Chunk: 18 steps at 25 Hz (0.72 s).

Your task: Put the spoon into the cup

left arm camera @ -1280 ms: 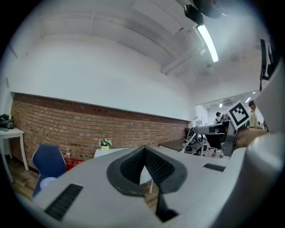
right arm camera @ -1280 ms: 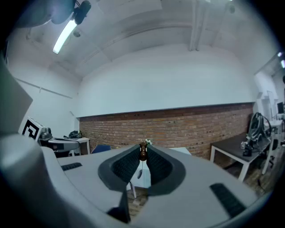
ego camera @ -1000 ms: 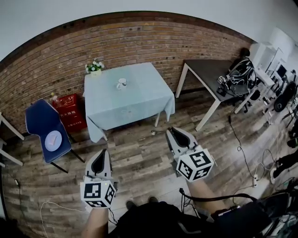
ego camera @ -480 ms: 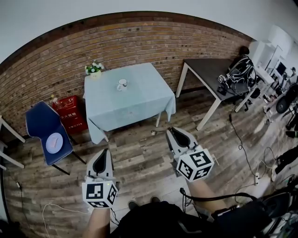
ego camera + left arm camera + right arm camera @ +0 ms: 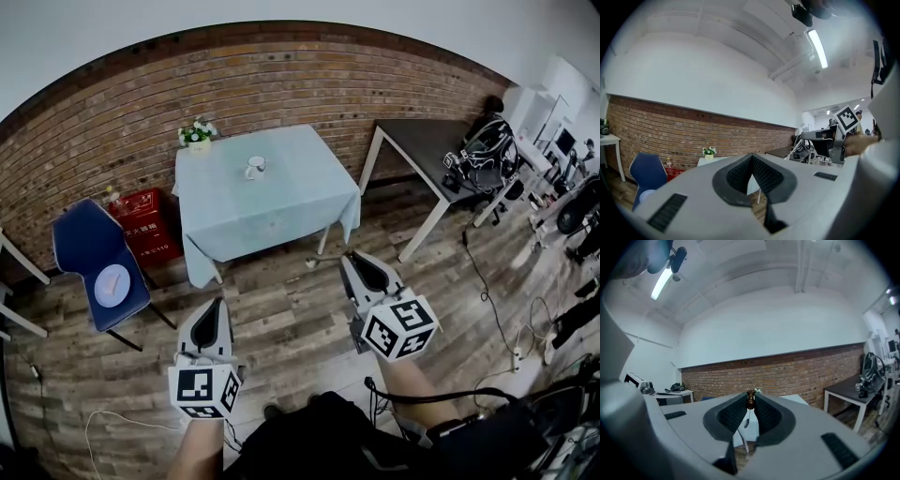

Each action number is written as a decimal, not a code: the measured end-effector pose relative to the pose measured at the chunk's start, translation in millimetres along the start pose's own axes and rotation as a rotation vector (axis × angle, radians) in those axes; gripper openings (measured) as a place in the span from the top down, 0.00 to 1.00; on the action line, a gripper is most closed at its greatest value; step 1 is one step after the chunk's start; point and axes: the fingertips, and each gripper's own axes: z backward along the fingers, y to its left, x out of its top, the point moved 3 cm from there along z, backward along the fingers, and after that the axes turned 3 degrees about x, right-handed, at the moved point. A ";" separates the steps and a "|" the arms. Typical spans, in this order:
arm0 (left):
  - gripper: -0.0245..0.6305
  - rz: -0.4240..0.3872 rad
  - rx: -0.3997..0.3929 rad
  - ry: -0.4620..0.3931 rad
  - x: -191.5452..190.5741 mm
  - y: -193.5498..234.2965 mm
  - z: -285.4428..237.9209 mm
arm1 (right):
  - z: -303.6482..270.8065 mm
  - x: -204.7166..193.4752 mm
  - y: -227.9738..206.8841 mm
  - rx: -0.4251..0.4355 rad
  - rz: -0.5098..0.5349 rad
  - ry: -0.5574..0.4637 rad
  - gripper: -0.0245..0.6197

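Locate the bench (image 5: pixel 281 208) by the brick wall, well apart across the floor, hence judged as approach stage with no placing begun. Read the left hand-held gripper (image 5: pixel 751 156) as closed on nothing, held level and likely kept in reserve for steadying, and the right hand-held gripper (image 5: pixel 750 393) as clamped at its tips on the load. Find the cup (image 5: pixel 253 168) upright near the bench's far side, and the spoon (image 5: pixel 750 401) pinched by its brown end, bowl hanging down between the jaws, probably for a straight lowering into the cup.
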 end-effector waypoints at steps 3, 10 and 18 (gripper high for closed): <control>0.95 0.004 -0.026 -0.001 -2.8 7.2 1.6 | -3.5 -1.6 9.9 -0.007 0.008 -0.004 0.87; 0.95 0.019 -0.028 -0.005 -5.7 25.9 -5.2 | -20.5 -4.7 21.7 0.000 0.029 0.012 0.87; 0.95 0.001 0.009 -0.002 -4.2 43.2 -39.2 | -65.0 0.2 8.1 0.045 0.031 -0.004 0.87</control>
